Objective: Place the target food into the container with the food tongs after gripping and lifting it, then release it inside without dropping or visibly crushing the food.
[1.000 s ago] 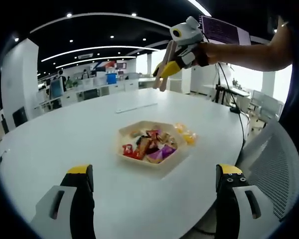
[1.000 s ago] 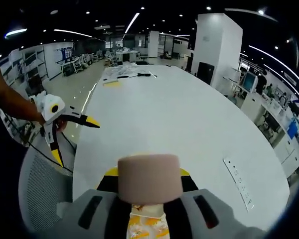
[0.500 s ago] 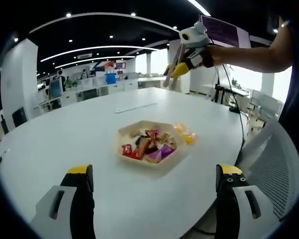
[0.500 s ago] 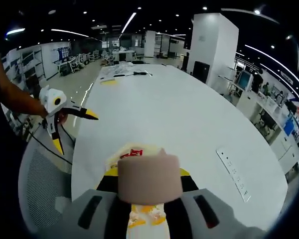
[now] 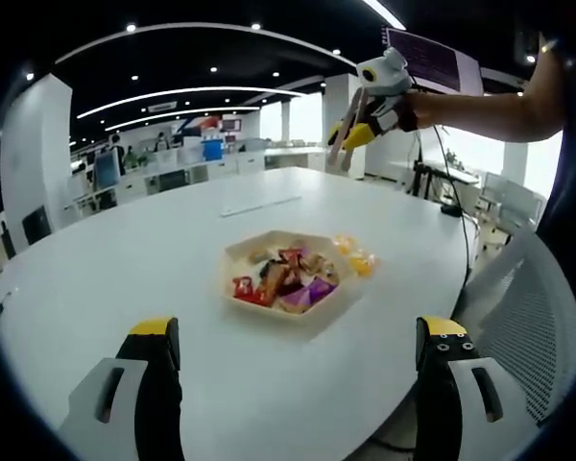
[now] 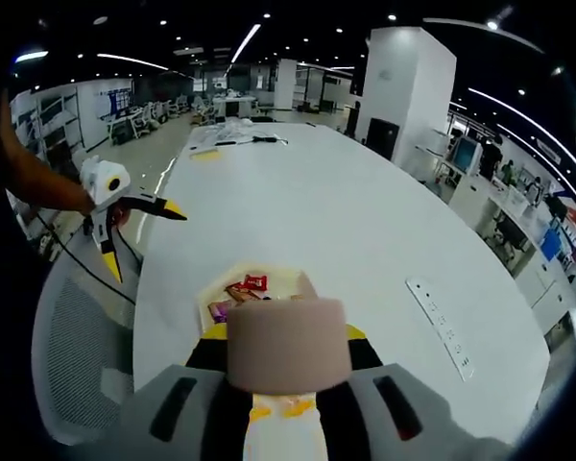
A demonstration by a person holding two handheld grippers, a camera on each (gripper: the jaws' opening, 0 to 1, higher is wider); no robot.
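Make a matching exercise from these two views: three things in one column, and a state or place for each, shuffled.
Things:
1. left tool
2. right tool
3. hexagonal tray

States or places:
A. on the white table, filled with wrapped snacks
B. shut on wooden food tongs
C. open, nothing between its jaws

Pairs: 1-C, 2-B, 3-A

Left tool (image 5: 293, 370): 2 black jaws, yellow tips, grey slotted housings. Right tool (image 6: 286, 379): grey housings.
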